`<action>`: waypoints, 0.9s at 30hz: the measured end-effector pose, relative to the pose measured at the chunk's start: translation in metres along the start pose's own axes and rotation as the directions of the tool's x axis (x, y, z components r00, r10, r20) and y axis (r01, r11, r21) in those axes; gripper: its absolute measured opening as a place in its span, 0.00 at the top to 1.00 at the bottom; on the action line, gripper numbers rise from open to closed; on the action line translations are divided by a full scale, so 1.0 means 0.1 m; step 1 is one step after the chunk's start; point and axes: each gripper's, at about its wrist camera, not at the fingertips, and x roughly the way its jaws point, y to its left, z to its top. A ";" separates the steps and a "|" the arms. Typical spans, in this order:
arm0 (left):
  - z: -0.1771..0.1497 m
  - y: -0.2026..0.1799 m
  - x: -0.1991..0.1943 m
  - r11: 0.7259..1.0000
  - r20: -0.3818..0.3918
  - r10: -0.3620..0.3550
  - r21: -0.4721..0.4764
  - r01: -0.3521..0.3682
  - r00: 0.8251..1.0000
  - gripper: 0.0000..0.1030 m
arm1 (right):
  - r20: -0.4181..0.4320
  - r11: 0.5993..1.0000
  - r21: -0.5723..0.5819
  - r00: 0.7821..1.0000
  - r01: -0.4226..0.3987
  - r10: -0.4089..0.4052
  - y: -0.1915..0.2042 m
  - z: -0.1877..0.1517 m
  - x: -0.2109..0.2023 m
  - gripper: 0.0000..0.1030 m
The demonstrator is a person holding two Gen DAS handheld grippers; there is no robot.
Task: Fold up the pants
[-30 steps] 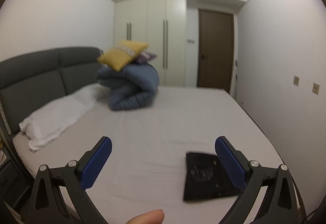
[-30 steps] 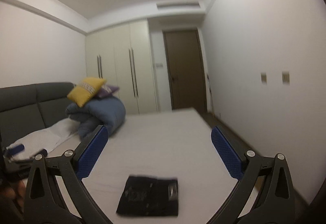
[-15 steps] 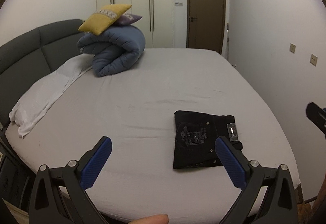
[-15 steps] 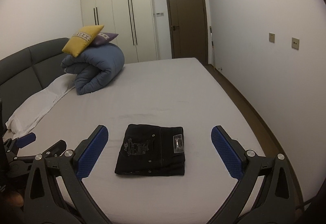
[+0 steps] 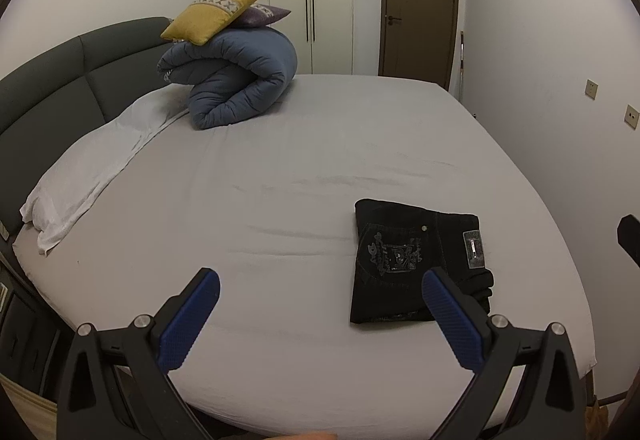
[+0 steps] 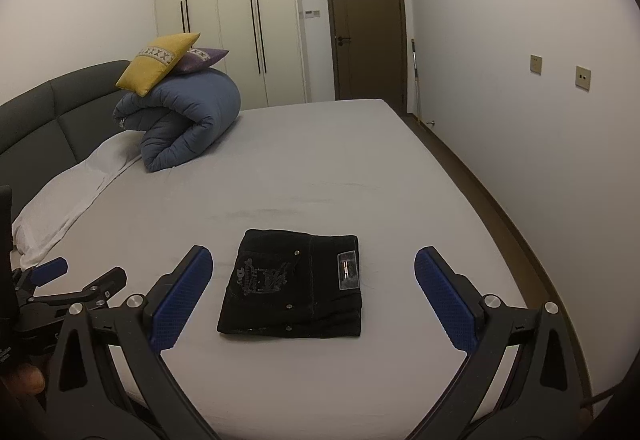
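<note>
A pair of black pants (image 5: 416,260) (image 6: 294,282) lies folded into a compact rectangle on the grey bed sheet (image 5: 300,168) (image 6: 320,176), near the bed's front right corner, back pocket and label facing up. My left gripper (image 5: 320,312) hangs open above the sheet, to the left of the pants and nearer the front edge, holding nothing. My right gripper (image 6: 312,288) is open too, its blue pads (image 6: 182,298) straddling the pants from above without touching them. The left gripper also shows at the left edge of the right wrist view.
A rolled blue duvet (image 5: 236,80) with a yellow cushion (image 5: 216,14) and a purple one on top sits at the far left. A white pillow (image 5: 88,176) lies along the grey headboard (image 5: 52,80). The right wall (image 6: 520,80) runs close beside the bed.
Both grippers have tilted downward, so the bed and the folded pants now fill more of each view. The pants lie still and both grippers stay open.
</note>
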 end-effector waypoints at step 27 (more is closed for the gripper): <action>-0.04 0.01 0.06 1.000 -0.023 -0.006 0.003 0.006 1.000 0.00 | -0.007 1.000 -0.006 1.000 -0.003 0.003 0.14 -0.12 0.10 0.00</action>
